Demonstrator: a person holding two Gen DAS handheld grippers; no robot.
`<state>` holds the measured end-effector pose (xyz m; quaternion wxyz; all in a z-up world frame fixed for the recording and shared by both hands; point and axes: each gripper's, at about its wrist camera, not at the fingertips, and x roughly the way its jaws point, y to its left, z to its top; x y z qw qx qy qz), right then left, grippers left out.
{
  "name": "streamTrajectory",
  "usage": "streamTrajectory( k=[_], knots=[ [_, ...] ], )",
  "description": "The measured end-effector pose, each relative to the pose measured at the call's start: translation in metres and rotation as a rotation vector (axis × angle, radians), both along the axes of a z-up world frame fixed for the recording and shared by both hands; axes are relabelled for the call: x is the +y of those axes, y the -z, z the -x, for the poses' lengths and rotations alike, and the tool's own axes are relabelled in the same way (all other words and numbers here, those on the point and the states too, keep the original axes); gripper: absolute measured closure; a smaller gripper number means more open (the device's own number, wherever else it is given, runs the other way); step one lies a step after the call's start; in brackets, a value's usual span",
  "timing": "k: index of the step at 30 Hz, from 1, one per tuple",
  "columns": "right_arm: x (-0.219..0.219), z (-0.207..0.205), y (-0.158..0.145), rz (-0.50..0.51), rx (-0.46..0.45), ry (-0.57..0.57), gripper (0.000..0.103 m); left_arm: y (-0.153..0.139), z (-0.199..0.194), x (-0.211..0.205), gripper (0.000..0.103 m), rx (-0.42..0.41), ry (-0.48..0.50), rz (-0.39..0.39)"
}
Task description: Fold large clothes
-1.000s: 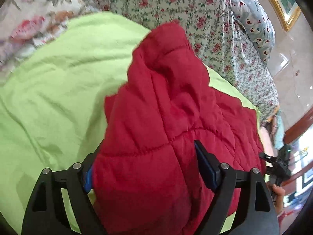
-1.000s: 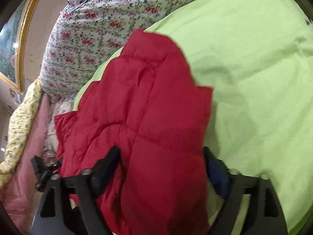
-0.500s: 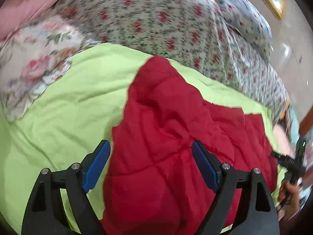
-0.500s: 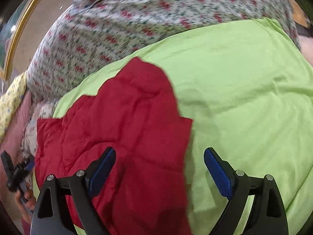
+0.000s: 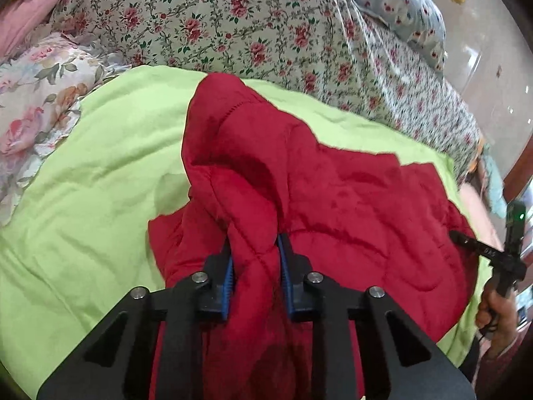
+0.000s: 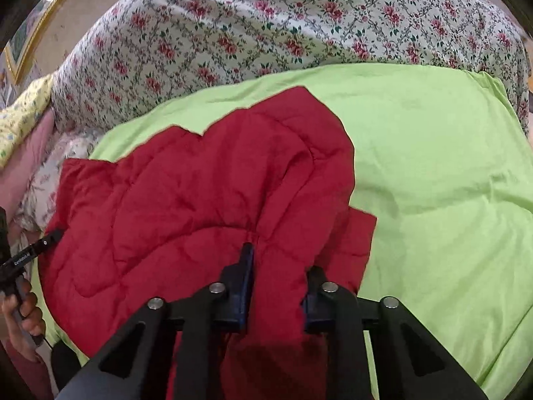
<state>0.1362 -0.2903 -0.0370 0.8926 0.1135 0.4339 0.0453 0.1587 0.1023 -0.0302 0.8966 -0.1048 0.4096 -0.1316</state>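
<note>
Even, soft indoor light; strong fisheye bending

Faint shadows are cast on the lime-green cotton bedspread [image 5: 100,200]; the flowered white quilt [image 5: 416,100] is smeared by motion blur, and black vignetting is seen at every corner.

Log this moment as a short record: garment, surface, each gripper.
garment: red quilted jacket, bunched, partly lifted
surface: green blanket over floral bedding
left gripper: jaws closing, pads pinching a jacket fold
right gripper: jaws closing, pads pinching a jacket fold
fold state: not yet folded flat
</note>
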Motion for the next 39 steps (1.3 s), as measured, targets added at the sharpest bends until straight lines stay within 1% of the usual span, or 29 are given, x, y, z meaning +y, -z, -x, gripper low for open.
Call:
streamTrajectory(
  k=[3, 5, 7, 11, 14, 17, 22, 27, 30, 32, 33, 35, 36, 37, 38, 39],
  knots=[
    [-0.005, -0.009, -0.017, -0.043, -0.036, 0.012, 0.085, -0.006, -0.01, 0.006, 0.083, -0.003, -0.004, 0.063],
    [-0.008, -0.013, -0.025, -0.072, -0.052, 0.022, 0.085, -0.005, -0.017, 0.006, 0.083, 0.002, -0.005, 0.075],
    [-0.007, -0.018, -0.028, -0.07, -0.052, 0.028, 0.085, 0.002, -0.026, 0.005, 0.083, 0.028, -0.015, 0.078],
    [0.0, -0.031, -0.016, -0.055, -0.011, 0.038, 0.086, 0.02, -0.037, 0.001, 0.083, 0.086, -0.021, 0.08],
    [0.001, -0.037, 0.001, -0.06, 0.029, 0.04, 0.085, 0.028, -0.04, -0.001, 0.083, 0.102, -0.023, 0.078],
    [0.0, -0.041, 0.011, -0.07, 0.046, 0.045, 0.085, 0.031, -0.042, -0.007, 0.083, 0.106, -0.023, 0.043],
    [0.002, -0.043, 0.016, -0.063, 0.057, 0.045, 0.084, 0.035, -0.047, -0.013, 0.083, 0.111, -0.03, -0.014],
    [-0.003, -0.046, 0.023, -0.085, 0.061, 0.053, 0.082, 0.034, -0.048, -0.021, 0.08, 0.104, -0.038, -0.092],
    [-0.007, -0.047, 0.026, -0.118, 0.062, 0.06, 0.08, 0.033, -0.049, -0.021, 0.074, 0.106, -0.05, -0.119],
    [-0.009, -0.046, 0.026, -0.131, 0.058, 0.064, 0.078, 0.033, -0.048, -0.021, 0.066, 0.107, -0.065, -0.137],
    [-0.009, -0.045, 0.025, -0.133, 0.056, 0.065, 0.077, 0.032, -0.047, -0.021, 0.065, 0.106, -0.069, -0.143],
    [-0.008, -0.043, 0.023, -0.127, 0.049, 0.068, 0.075, 0.032, -0.045, -0.02, 0.053, 0.107, -0.081, -0.154],
    [-0.008, -0.042, 0.022, -0.121, 0.048, 0.07, 0.074, 0.032, -0.044, -0.019, 0.051, 0.109, -0.088, -0.158],
    [-0.008, -0.042, 0.021, -0.117, 0.047, 0.073, 0.07, 0.031, -0.043, -0.018, 0.045, 0.109, -0.094, -0.158],
    [-0.007, -0.04, 0.019, -0.109, 0.043, 0.077, 0.064, 0.03, -0.042, -0.015, 0.034, 0.11, -0.104, -0.157],
    [-0.007, -0.039, 0.016, -0.101, 0.04, 0.082, 0.06, 0.03, -0.04, -0.014, 0.027, 0.112, -0.116, -0.16]
  ],
)
